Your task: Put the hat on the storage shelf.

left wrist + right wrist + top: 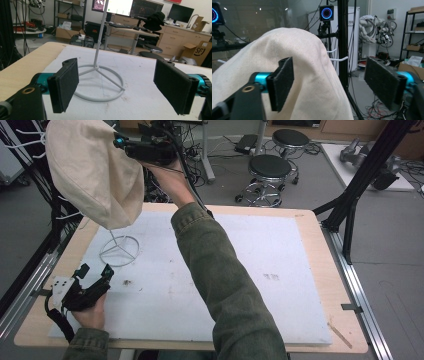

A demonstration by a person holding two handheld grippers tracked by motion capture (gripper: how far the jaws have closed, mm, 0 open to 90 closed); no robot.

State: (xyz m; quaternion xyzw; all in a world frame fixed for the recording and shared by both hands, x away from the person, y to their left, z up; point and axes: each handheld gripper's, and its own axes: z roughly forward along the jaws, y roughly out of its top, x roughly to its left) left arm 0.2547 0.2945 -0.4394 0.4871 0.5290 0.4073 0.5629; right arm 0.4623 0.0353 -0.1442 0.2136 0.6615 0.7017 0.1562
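A white mat (280, 270) is covering the table. At lower left, the left gripper (92, 280) is being held spread before the stand (120, 249). At upper left, the spread right gripper (145, 147) is being held beside the hat (95, 175) topping the stand.

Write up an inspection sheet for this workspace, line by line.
Surface: wooden table under a white mat; small dark marks on the mat.
Job's things: cream cloth bag draped over the top of a white wire stand that has a ring base.
Clutter: nothing seen on the mat.
Grippers: left gripper low on the mat facing the stand, jaws wide apart, empty; right gripper raised beside the bag, jaws apart, not closed on the cloth.
Cables: a black cable trails from each gripper; tangled cables on the floor beyond the table.
Surroundings: two black stools, black tripod legs, desks with monitors.
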